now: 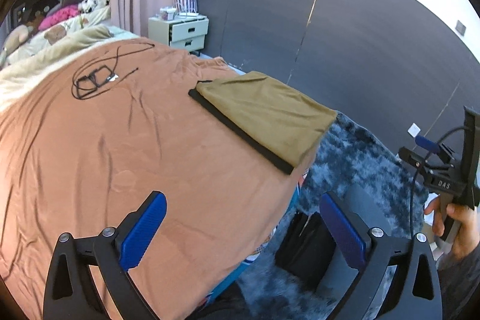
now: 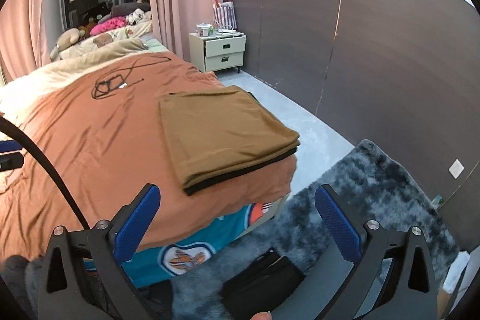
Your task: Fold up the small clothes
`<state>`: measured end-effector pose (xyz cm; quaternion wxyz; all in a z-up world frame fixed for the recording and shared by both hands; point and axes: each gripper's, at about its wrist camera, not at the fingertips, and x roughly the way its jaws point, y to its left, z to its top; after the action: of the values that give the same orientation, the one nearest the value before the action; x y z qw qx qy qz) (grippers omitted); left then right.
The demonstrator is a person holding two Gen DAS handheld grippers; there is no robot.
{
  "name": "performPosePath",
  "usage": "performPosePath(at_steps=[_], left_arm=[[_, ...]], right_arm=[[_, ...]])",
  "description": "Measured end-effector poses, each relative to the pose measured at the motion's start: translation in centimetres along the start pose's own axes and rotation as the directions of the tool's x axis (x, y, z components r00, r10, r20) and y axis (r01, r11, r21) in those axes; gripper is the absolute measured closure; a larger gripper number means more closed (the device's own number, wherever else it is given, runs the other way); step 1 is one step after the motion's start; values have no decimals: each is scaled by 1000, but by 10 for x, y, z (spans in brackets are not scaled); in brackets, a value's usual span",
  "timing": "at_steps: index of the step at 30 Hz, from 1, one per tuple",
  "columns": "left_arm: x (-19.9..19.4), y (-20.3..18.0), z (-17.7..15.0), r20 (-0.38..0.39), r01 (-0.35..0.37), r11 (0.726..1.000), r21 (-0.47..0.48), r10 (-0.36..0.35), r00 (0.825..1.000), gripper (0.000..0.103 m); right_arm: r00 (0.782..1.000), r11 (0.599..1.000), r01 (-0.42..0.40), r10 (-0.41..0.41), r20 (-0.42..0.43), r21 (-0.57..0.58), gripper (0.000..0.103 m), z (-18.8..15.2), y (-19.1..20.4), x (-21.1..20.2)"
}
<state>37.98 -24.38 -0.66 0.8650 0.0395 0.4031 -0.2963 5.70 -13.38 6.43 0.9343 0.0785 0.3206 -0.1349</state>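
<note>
Both tools, left tool (image 1: 243, 230) and right tool (image 2: 237, 224), stand wide and empty; the folded mustard-brown cloth garment (image 2: 222, 134) lies at the bed's (image 2: 90, 140) near corner, so the folding looks finished; next needs another garment.

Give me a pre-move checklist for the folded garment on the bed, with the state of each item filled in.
1. Left gripper fingers open and empty: ok.
2. Right gripper fingers open and empty: ok.
3. Tan folded garment lies in flat stacked layers on the orange bedspread: ok.
4. Garment fully supported on the bed: not ok, its near corner reaches the bed's corner edge.
5. Black cable clear of the garment: ok, it lies apart, farther up the bed.
6. More clothes waiting to be folded: cannot tell.
</note>
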Motion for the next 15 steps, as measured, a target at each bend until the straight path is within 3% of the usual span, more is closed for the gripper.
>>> performPosePath(at_steps=[6,15], left_arm=[[-38,12,-21,38,-27,999,28,26,999,1],[-88,32,-59,99,-60,998,-7,61,993,0]], right_arm=[[1000,1000,-24,25,17,-12,0,-3,17,-28],[997,998,-48,50,63,-30,0,-20,39,-56]])
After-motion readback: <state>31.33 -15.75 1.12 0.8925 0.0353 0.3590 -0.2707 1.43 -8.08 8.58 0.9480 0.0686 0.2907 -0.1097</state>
